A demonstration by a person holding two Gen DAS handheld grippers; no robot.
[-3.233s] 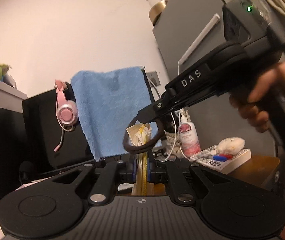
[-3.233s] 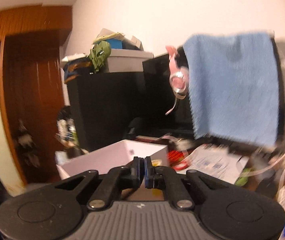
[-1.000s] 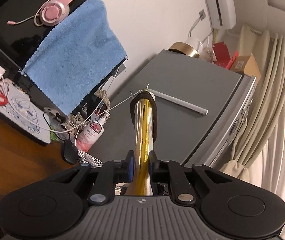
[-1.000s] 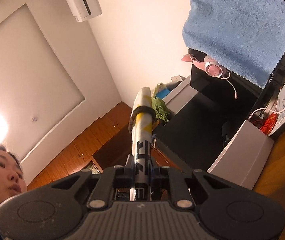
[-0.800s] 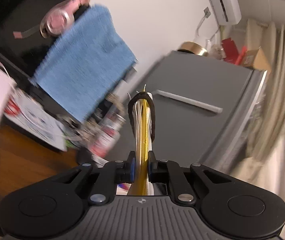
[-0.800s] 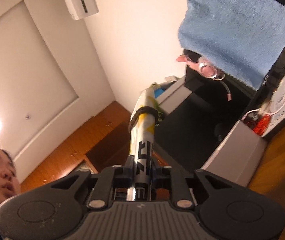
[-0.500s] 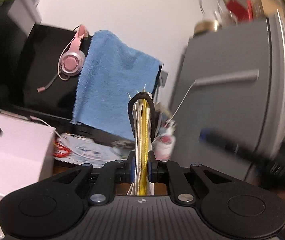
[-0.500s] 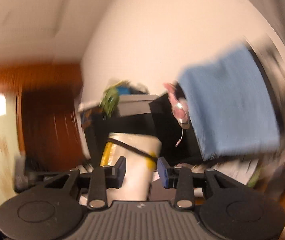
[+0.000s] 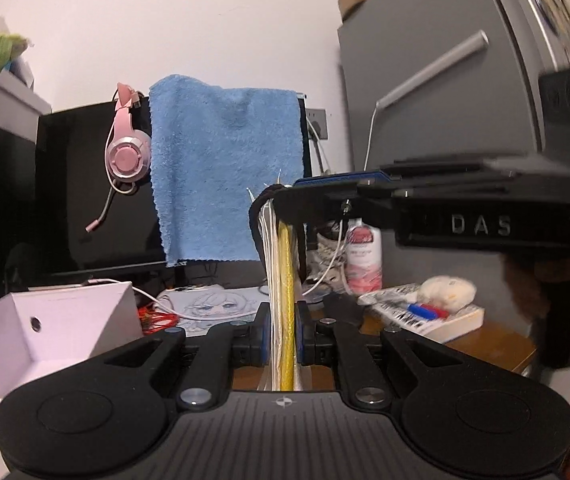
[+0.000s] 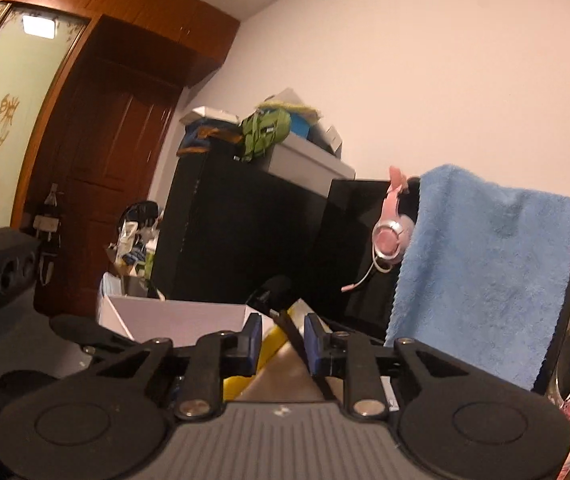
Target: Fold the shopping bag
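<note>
The black two-finger right gripper (image 10: 283, 346) fills the foreground, its blue-padded jaws parted around the folded yellow and white shopping bag (image 10: 275, 344) with its thin black band, which sits loosely between them. Behind stand a white open cardboard box (image 10: 173, 320), a dark monitor (image 10: 349, 248) draped with a fluffy blue towel (image 10: 485, 268), and pink headphones (image 10: 391, 232) hanging beside it.

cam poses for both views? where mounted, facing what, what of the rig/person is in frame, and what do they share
Left wrist: sits behind the left gripper, faces the desk's back wall; folded shopping bag clamped upright, right gripper reaching in at its top, a hand at right.
Right wrist: sits behind the right gripper, faces the dark cabinet and wardrobe; jaws open around the bag.
Shared: blue towel, pink headset, white box.
</note>
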